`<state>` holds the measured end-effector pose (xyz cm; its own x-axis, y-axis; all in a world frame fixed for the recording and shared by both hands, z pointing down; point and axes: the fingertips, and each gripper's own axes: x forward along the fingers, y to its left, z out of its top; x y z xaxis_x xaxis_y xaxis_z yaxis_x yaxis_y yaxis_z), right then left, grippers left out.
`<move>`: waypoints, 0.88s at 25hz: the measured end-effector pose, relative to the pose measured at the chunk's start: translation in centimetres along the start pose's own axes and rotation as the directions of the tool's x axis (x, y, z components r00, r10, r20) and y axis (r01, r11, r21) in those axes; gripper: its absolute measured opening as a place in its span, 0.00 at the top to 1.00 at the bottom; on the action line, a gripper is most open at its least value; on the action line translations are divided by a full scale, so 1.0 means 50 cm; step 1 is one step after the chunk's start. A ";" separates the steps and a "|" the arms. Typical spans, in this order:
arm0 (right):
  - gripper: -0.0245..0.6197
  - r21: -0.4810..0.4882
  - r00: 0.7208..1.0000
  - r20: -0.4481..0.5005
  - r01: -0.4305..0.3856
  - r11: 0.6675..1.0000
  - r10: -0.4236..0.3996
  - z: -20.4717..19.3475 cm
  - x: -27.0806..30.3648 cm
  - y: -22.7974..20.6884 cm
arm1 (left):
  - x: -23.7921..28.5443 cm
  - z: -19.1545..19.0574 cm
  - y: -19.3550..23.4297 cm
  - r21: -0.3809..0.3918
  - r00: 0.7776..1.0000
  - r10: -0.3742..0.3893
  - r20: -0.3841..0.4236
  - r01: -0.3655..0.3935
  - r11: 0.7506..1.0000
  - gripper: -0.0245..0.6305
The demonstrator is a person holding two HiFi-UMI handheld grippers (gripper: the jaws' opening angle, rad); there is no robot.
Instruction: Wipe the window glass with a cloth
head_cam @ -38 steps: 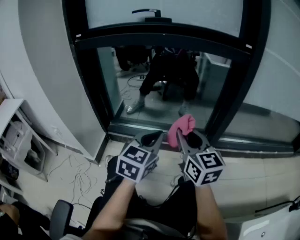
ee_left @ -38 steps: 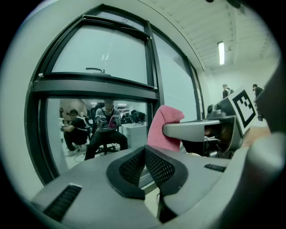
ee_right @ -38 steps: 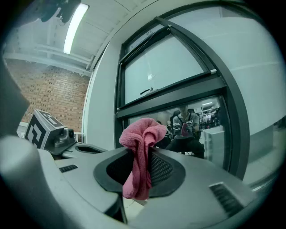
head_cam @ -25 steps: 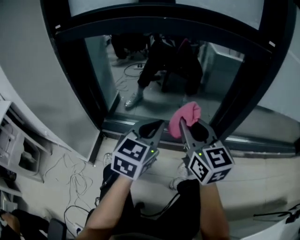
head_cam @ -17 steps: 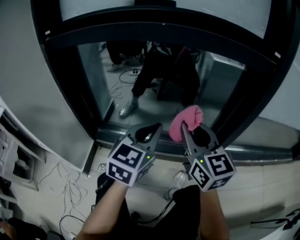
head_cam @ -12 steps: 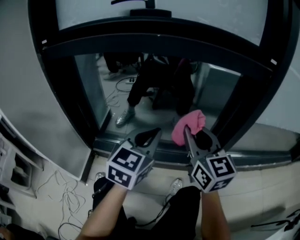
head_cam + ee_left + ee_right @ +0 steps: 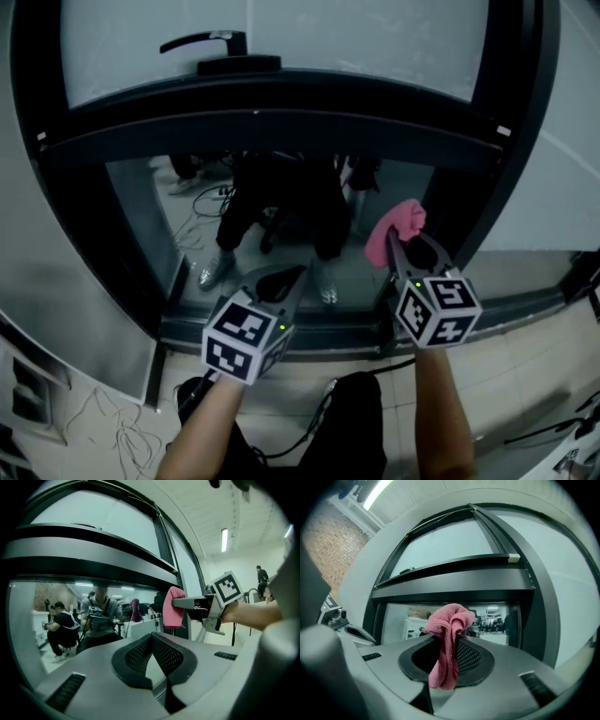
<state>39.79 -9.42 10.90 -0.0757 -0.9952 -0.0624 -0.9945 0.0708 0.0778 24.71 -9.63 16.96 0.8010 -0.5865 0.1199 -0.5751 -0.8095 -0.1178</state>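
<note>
Right tool (image 7: pixel 450 642) is sitting higher and further right than 1.5 s ago, clamping the pink cloth (image 7: pixel 397 225) near the right edge of the window glass (image 7: pixel 150 206); contact is not resolving. Left tool (image 7: pixel 151 639) is hanging closed and empty. Risk: the cloth is bunching, so the jaw tips may be scraping the glass, or the wad may be slipping free.

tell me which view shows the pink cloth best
The right gripper view: the pink cloth sits close and central, pinched in the right gripper. The head view shows only a small distant bunch; the left gripper view shows it small, from the side.
</note>
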 end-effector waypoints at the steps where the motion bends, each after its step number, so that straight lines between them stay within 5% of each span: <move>1: 0.84 -0.006 0.999 -0.004 0.034 0.999 -0.034 0.004 0.006 -0.028 | 0.013 0.004 -0.002 0.003 1.000 -0.011 0.000 0.011 1.000 0.96; 6: 0.84 -0.022 0.975 -0.025 0.219 0.976 -0.219 0.021 0.026 -0.160 | 0.076 0.014 -0.034 0.008 0.997 -0.077 0.001 0.077 0.997 0.96; 12: 0.84 -0.001 0.909 -0.037 0.415 0.910 -0.415 0.043 0.047 -0.278 | 0.123 -0.002 -0.077 0.019 0.989 -0.145 -0.033 0.145 0.989 0.96; 22: 0.84 0.022 0.869 -0.042 0.494 0.869 -0.493 0.048 0.086 -0.361 | 0.151 -0.016 -0.080 0.026 0.986 -0.161 -0.052 0.162 0.986 0.96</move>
<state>57.23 -14.83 6.86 0.4279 -0.9024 -0.0509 -0.9031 -0.4291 0.0150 32.91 -10.84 19.13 0.8732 -0.4494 0.1886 -0.4332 -0.8930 -0.1222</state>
